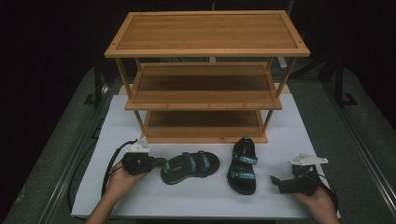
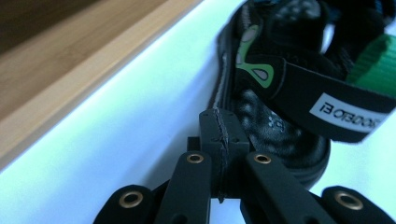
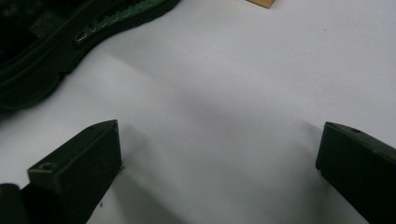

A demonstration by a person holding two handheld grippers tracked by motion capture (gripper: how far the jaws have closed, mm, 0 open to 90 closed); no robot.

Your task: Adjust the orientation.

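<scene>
Sandals, two, black with green-blue straps, on white table cover (image 1: 196, 200) in front of wooden rack (image 1: 205, 74). Left sandal (image 1: 190, 167) lies crosswise near table centre, toe end toward 3 o'clock. Right sandal (image 1: 243, 165) just beside it at 3 o'clock, lying lengthwise, toe toward 12 o'clock, tip close to rack's bottom shelf. The two are apart, not touching.

Rack: one, three shelves, all bare, at 12 o'clock from both sandals.

Left gripper (image 1: 159, 162) at 9 o'clock of left sandal, held by left hand (image 1: 122, 179). Left gripper view: jaws pressed together with nothing between them, tips right at the sandal's heel edge (image 2: 280, 140); contact unclear. Rack base board (image 2: 70, 70) runs along upper left.

Right gripper (image 1: 275, 181) at 3 o'clock of right sandal, well apart from it, in right hand (image 1: 320, 200). Right gripper view: jaws wide apart over bare white cover, sandal sole (image 3: 70, 42) at upper left.

Cables: two, one trailing from each gripper.
</scene>
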